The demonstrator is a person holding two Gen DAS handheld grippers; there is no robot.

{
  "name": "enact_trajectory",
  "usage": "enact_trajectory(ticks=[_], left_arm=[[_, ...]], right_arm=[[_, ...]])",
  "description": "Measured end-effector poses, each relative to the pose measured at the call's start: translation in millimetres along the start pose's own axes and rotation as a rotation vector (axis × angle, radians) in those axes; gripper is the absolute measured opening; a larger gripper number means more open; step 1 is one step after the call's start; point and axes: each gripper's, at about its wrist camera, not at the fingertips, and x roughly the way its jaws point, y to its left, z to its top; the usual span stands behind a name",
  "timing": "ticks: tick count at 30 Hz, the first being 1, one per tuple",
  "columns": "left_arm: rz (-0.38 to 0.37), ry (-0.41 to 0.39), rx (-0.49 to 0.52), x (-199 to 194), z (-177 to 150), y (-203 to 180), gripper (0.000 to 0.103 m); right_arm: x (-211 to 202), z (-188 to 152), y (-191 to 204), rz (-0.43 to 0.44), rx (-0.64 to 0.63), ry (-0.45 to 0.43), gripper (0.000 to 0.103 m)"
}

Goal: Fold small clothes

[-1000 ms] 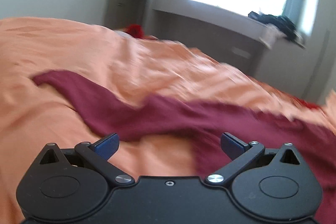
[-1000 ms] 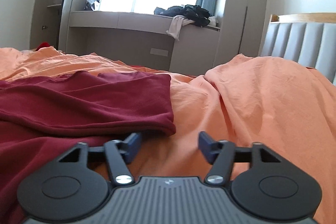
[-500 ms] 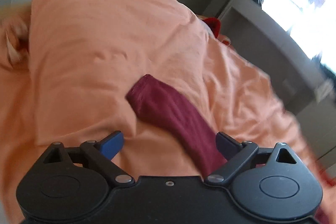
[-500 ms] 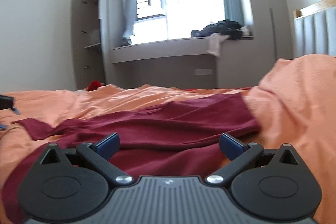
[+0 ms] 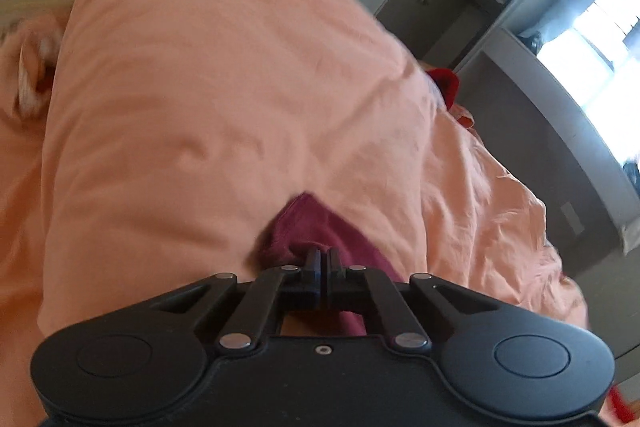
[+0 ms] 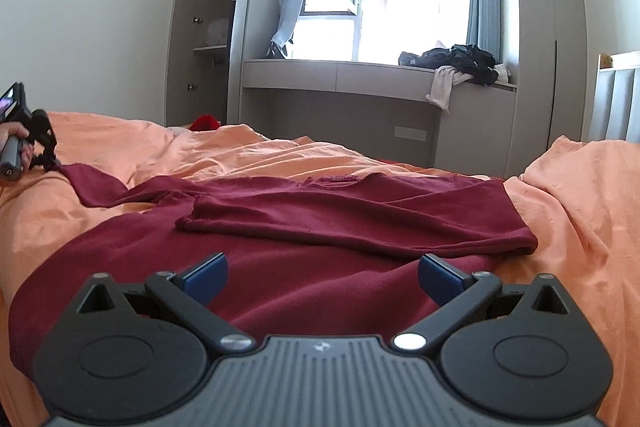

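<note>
A maroon long-sleeved shirt (image 6: pixel 320 227) lies spread on the orange bed cover (image 6: pixel 580 227), its right sleeve folded across the chest. The left sleeve (image 6: pixel 92 183) stretches out to the left. In the left wrist view my left gripper (image 5: pixel 322 255) is shut on the cuff end of that sleeve (image 5: pixel 308 223). The right wrist view shows the same gripper (image 6: pixel 44 155) small at the far left edge, held by a hand. My right gripper (image 6: pixel 322 277) stands open low over the shirt's lower body, with nothing between its fingers.
Rumpled orange bedding (image 5: pixel 220 87) rises in folds around the shirt. Beyond the bed are a grey window bench (image 6: pixel 340 75) with a pile of dark clothes (image 6: pixel 460 61), an open wardrobe (image 6: pixel 208 35) and a red item (image 6: pixel 205 123). A padded headboard (image 6: pixel 616 99) stands at right.
My left gripper travelled along the sleeve to its cuff and shut on it. My right gripper opened wider and drew back, so the whole shirt now shows in front of it.
</note>
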Motion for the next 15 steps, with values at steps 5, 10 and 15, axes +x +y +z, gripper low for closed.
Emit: enact_trajectory(ticks=[5, 10, 15], left_arm=[[-0.106, -0.150, 0.200, -43.5, -2.4, -46.5, 0.000], [-0.278, -0.250, 0.354, -101.0, -20.6, -106.1, 0.000], [-0.489, -0.269, 0.491, -154.2, -56.2, -168.6, 0.001]], right_arm=[[-2.4, -3.8, 0.1, -0.004, 0.007, -0.006, 0.103], [-8.5, -4.8, -6.4, -0.012, 0.030, -0.018, 0.103], [-19.1, -7.2, -16.5, -0.031, 0.062, -0.031, 0.103]])
